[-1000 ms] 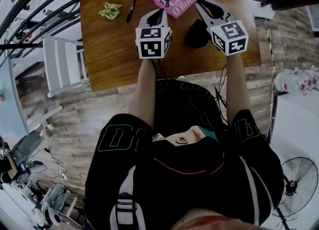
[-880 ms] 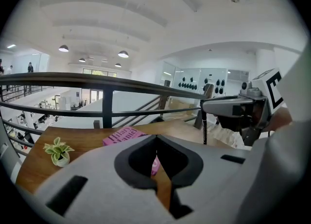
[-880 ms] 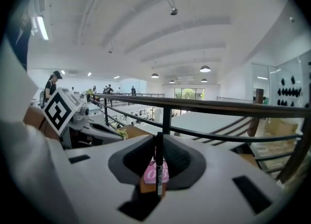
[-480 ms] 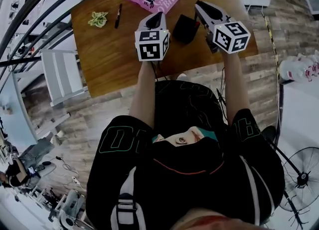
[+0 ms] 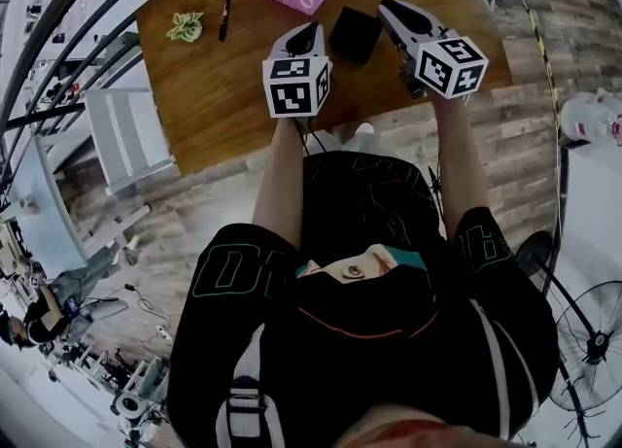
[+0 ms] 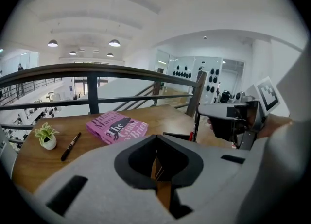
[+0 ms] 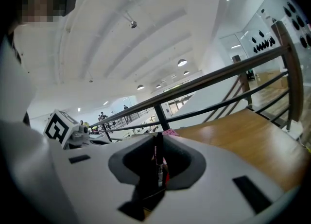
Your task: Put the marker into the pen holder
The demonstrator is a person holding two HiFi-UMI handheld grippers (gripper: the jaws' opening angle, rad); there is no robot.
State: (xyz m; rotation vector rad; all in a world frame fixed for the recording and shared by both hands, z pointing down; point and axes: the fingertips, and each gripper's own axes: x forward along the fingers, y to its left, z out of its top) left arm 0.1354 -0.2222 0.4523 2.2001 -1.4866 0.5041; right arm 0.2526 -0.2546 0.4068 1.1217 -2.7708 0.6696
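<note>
I'm gripping the marker (image 7: 158, 160) upright in my right gripper (image 5: 391, 11), and the pen holder (image 5: 353, 33) is sitting just beside its jaws at eight o'clock. My left gripper (image 5: 309, 36) is hanging closed and empty at the holder's nine o'clock.

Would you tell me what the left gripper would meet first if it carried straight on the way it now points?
The left gripper points downward, so probably the bare table first, just short of the pink book; depth is uncertain.
</note>
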